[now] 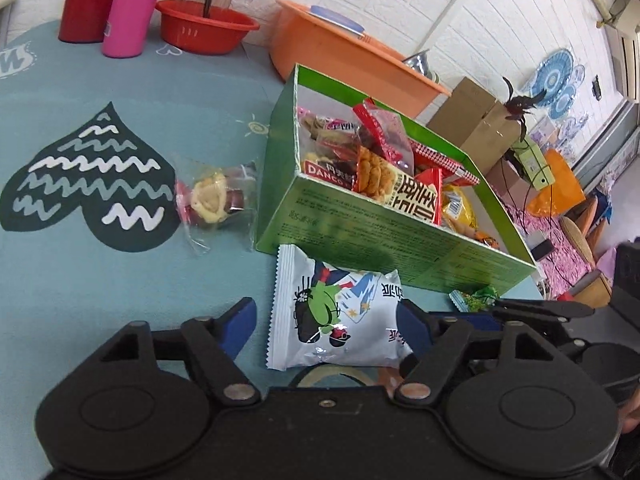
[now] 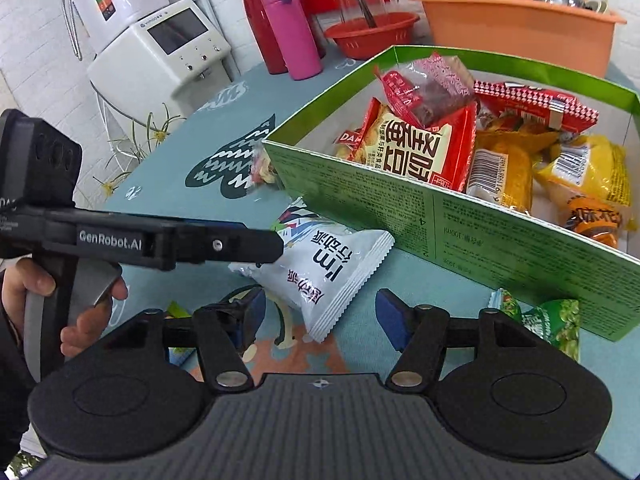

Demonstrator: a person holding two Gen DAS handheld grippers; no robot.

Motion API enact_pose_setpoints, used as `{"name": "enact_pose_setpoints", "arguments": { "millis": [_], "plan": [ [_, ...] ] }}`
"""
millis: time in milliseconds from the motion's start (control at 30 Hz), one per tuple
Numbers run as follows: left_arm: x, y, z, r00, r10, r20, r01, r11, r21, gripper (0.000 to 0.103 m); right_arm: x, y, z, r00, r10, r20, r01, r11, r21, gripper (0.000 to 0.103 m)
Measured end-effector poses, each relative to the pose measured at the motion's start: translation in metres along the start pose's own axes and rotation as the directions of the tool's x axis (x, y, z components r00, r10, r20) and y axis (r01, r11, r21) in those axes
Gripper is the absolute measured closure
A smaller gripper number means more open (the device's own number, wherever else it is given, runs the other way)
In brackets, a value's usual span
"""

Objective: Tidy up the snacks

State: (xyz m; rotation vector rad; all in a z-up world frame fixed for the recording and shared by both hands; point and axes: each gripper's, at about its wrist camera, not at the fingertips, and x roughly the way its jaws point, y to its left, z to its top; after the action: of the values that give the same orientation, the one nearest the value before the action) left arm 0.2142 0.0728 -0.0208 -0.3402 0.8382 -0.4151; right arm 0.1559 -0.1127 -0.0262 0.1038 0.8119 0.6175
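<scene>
While the green box on the blue table is already full of snacks, a white bag lies flat beside its near wall. The left gripper is wide open around that bag. Squeeze the middle softly, lift high over the wall, then drop it in. The right gripper is open too, holding nothing, with a small green packet by it.
</scene>
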Motion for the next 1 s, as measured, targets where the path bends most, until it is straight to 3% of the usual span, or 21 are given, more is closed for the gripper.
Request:
{"name": "enact_pose_setpoints", "arguments": {
  "millis": [200,233,267,367,500,667,1000],
  "plan": [
    [0.006,-0.004,-0.001,1.0,0.001,-0.01,-0.001,1.0,0.018,0.023,0.016,-0.005,0.006,0.999,0.022,-0.029,-0.02,0.999,0.05,0.025],
    [0.007,-0.004,-0.003,1.0,-0.013,-0.017,0.013,1.0,0.008,0.038,0.017,-0.003,0.007,0.999,0.013,-0.033,-0.012,0.999,0.039,0.042],
    [0.007,-0.006,-0.005,1.0,-0.017,-0.016,0.017,1.0,-0.003,0.039,0.018,-0.001,0.006,0.999,0.017,-0.037,-0.016,0.999,0.031,0.051],
    [0.0,-0.018,-0.011,1.0,0.014,0.005,-0.014,0.999,0.035,0.041,0.013,0.002,0.001,1.0,0.014,-0.027,-0.013,1.0,0.009,0.063],
    [-0.014,-0.037,-0.016,1.0,0.009,0.026,-0.011,0.998,0.065,0.041,-0.004,0.006,-0.01,1.0,0.022,0.016,-0.022,1.0,0.007,0.065],
    [-0.03,-0.067,-0.009,0.996,-0.037,0.079,0.027,0.992,0.122,0.041,-0.043,0.007,-0.016,0.992,0.009,0.127,-0.006,1.0,-0.022,0.066],
    [-0.016,-0.125,0.029,0.98,-0.129,0.151,0.096,0.974,0.207,0.041,-0.099,-0.019,-0.002,0.944,-0.078,0.321,0.083,0.997,-0.003,0.066]
  ]
}}
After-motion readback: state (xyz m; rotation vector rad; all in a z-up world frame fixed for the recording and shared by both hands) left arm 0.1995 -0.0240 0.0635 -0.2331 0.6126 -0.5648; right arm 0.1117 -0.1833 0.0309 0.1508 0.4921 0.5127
